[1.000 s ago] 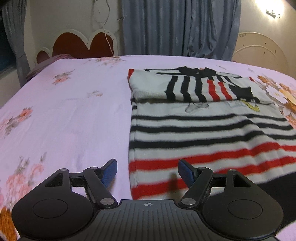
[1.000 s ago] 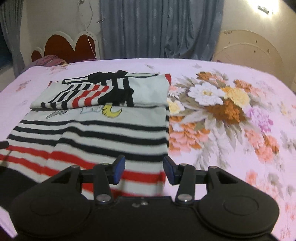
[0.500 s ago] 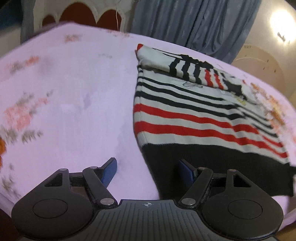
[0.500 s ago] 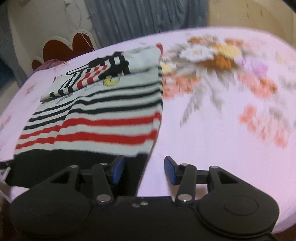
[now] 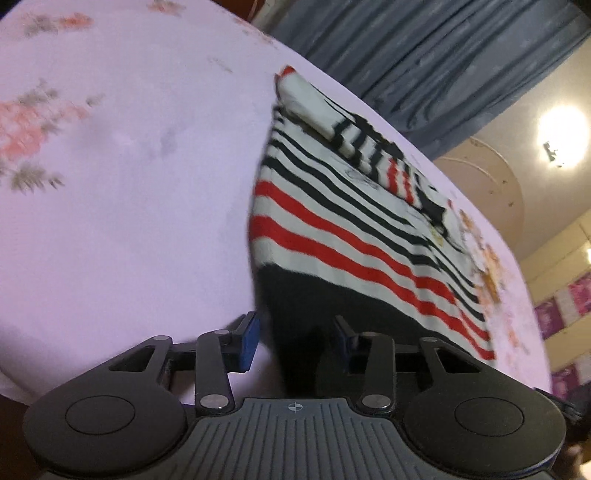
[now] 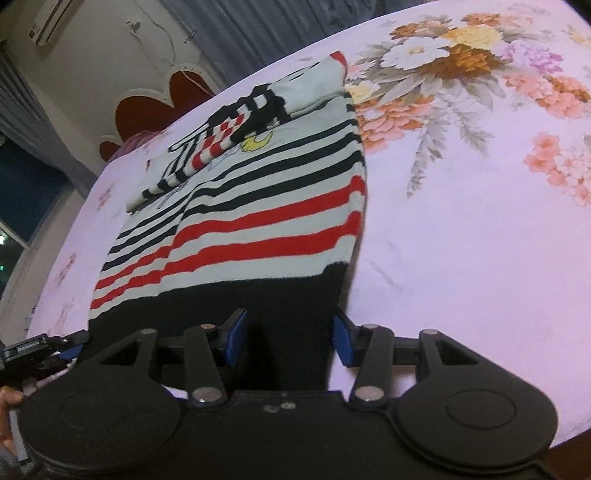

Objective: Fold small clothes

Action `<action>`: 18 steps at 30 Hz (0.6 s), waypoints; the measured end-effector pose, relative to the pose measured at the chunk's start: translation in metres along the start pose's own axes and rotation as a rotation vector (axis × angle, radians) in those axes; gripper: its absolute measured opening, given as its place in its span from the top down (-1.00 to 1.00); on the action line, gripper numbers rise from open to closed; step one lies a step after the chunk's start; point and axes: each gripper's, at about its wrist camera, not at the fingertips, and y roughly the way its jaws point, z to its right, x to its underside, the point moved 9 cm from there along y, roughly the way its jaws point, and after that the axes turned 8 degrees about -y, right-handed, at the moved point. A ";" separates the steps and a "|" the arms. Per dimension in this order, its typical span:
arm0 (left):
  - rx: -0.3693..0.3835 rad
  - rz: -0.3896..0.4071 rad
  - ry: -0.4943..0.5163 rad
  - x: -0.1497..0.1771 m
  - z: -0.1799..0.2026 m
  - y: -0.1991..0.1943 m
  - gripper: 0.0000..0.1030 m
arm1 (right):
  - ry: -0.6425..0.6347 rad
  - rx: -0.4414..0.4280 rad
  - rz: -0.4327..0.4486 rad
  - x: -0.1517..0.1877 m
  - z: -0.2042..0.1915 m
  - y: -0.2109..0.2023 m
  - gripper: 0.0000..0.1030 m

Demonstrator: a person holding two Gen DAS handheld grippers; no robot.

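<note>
My left gripper (image 5: 293,341) and right gripper (image 6: 288,341), jaws spread, each straddle a near corner of the striped shirt's (image 6: 258,206) black hem (image 6: 295,295), ready to pinch and fold it forward.

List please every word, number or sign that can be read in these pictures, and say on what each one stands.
No words read clearly.
White label on the left gripper, seen from the right wrist: too blurred.
Sticker on the air conditioner: too small.
Crosshair mark on the left gripper's body: a sign, no letters.
Striped sweater: no words visible.
</note>
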 end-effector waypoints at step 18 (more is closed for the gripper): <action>0.065 0.066 -0.040 -0.006 0.010 0.005 0.86 | 0.085 -0.187 0.111 -0.024 0.005 -0.020 0.90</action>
